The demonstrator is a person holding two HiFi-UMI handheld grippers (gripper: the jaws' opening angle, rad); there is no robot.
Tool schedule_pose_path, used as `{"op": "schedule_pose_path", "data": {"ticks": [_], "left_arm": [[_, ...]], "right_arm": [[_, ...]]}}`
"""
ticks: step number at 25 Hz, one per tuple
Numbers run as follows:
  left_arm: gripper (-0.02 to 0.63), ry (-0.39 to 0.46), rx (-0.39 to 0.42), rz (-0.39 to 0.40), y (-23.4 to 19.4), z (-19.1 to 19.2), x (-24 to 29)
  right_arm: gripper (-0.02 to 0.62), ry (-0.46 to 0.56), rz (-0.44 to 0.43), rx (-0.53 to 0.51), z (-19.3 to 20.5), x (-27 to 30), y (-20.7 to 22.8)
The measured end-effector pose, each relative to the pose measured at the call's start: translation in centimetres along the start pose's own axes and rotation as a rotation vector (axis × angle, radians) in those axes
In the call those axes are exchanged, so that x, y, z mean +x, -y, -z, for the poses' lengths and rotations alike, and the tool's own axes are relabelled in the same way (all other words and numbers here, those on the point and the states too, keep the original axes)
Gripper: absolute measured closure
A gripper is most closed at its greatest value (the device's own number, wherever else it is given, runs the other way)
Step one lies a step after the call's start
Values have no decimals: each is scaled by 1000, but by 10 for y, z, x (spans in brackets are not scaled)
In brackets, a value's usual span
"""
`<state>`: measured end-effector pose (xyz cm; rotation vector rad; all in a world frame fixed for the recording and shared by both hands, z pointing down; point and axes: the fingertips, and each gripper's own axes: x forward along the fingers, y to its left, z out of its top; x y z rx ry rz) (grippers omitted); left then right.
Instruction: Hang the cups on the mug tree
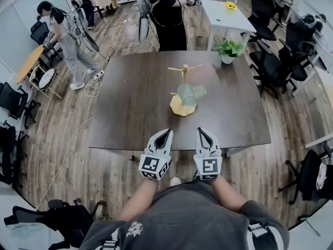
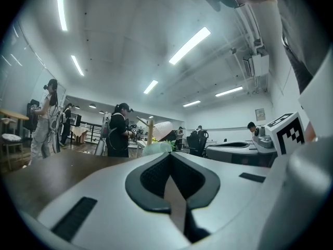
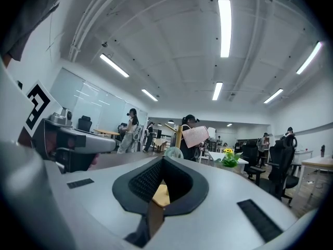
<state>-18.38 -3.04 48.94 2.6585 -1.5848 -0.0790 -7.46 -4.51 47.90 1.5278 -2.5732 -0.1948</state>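
Note:
The wooden mug tree (image 1: pixel 183 76) stands on its yellow base near the middle of the dark table (image 1: pixel 130 103). A pale green cup (image 1: pixel 188 94) hangs low on it, also visible in the left gripper view (image 2: pixel 157 148) and the right gripper view (image 3: pixel 172 152). A pinkish translucent cup (image 3: pixel 195 136) hangs from an upper peg. My left gripper (image 1: pixel 167 132) and right gripper (image 1: pixel 200 130) hover side by side over the table's near edge, well short of the tree. Both point level at it, shut, with nothing in them (image 2: pixel 170 154) (image 3: pixel 163 158).
A potted plant (image 1: pixel 228 49) sits at the table's far right edge. Several people stand beyond the table (image 1: pixel 169 14) and at the left (image 1: pixel 67 35). Office chairs (image 1: pixel 270 66) crowd the right side. A white table with yellow flowers (image 1: pixel 230 5) is behind.

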Motion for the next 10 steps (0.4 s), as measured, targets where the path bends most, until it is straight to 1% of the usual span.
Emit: {"op": "schedule_pose_path", "data": {"ticks": [10], "left_arm": [[598, 2, 19, -25, -7, -2, -9]], "right_arm": [[571, -9, 9, -26, 4, -2, -7]]}}
